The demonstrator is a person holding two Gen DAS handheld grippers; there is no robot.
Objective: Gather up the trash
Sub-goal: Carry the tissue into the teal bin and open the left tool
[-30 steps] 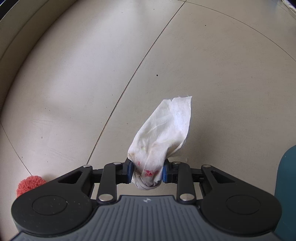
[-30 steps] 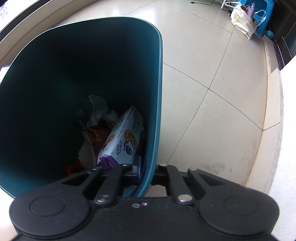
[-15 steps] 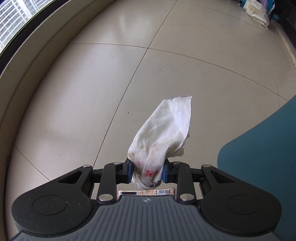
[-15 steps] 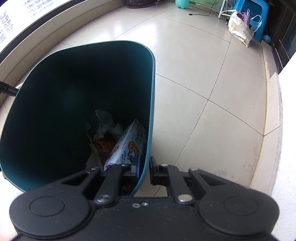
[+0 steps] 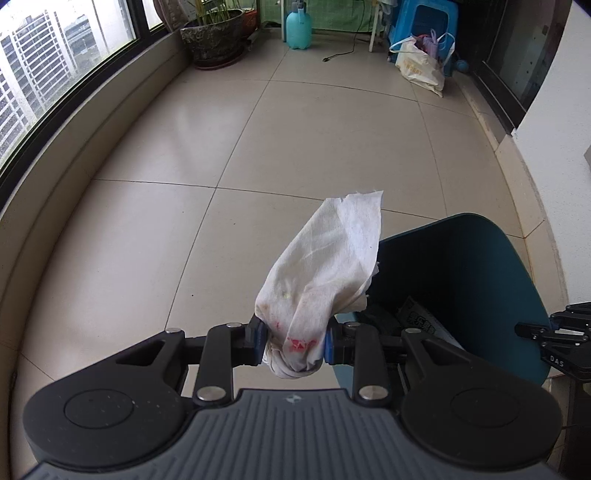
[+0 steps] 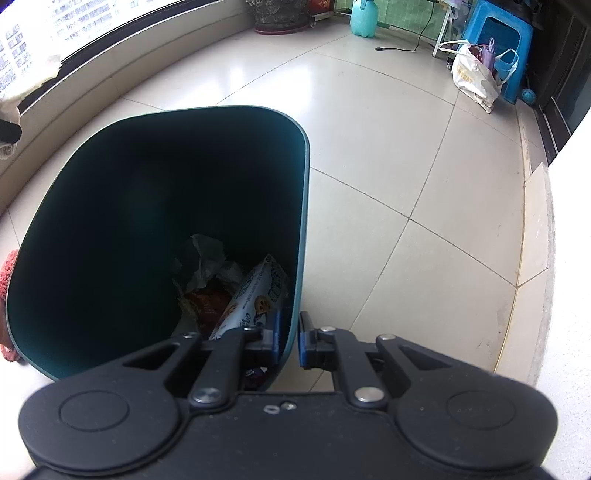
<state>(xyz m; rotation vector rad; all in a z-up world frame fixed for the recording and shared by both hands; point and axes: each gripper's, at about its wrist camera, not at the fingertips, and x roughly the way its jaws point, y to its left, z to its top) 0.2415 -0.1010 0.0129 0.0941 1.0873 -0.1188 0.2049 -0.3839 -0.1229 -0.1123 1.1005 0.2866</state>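
My left gripper is shut on a crumpled white tissue with red and yellow stains, held high above the tiled floor. Just right of the tissue stands the dark teal bin, its mouth open upward. My right gripper is shut on the bin's near right wall, one finger inside and one outside. It also shows at the bin's far side as the right gripper. In the bin lie a cookie packet, crumpled paper and a brownish wrapper.
A red fluffy thing lies on the floor left of the bin. At the far end stand a plant pot, a teal bottle, a blue stool and a shopping bag. A window ledge runs along the left.
The left gripper has risen with the tissue and tilted up, so the room's far end and the bin's mouth came into view. The right gripper rose slightly, still clamped on the bin.
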